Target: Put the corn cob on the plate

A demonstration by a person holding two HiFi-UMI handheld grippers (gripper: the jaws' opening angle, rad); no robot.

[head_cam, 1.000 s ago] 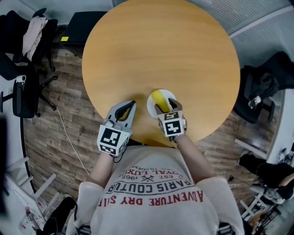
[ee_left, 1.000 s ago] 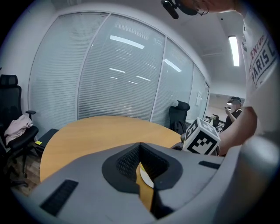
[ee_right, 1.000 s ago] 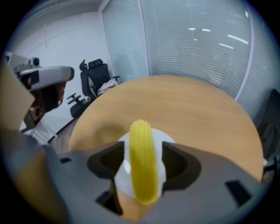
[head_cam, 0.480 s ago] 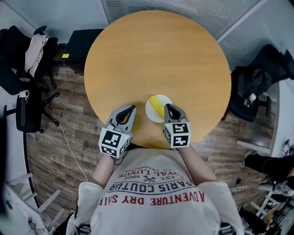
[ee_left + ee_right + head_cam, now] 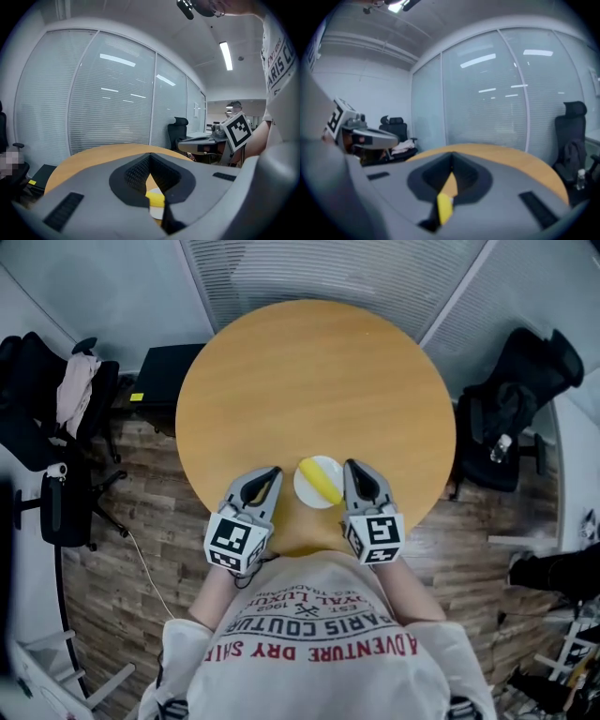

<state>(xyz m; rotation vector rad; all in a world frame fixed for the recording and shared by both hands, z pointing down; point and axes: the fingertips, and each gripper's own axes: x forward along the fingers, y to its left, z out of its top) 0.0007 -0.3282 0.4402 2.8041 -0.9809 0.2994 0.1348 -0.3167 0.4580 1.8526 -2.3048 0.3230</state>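
Note:
A yellow corn cob (image 5: 322, 482) lies on a small white plate (image 5: 305, 487) near the front edge of the round wooden table (image 5: 309, 381). My left gripper (image 5: 273, 471) is held just left of the plate, jaws together and nothing in them. Just right of the plate is my right gripper (image 5: 351, 465), also shut and empty, clear of the cob. In the left gripper view the cob (image 5: 155, 198) and a bit of plate (image 5: 157, 212) show low down behind the closed jaws (image 5: 150, 156). The right gripper view shows the cob (image 5: 444, 208) below its closed jaws (image 5: 451, 166).
Office chairs stand around the table: dark ones at the left (image 5: 47, 427), one with a bag at the right (image 5: 511, 409). A black case (image 5: 169, 376) sits on the wooden floor at the back left. Glass walls with blinds rise behind the table.
The right gripper, open around the cob on the plate a second ago, has come off it, shut and lifted. Both grippers have risen; the cob stays on the plate.

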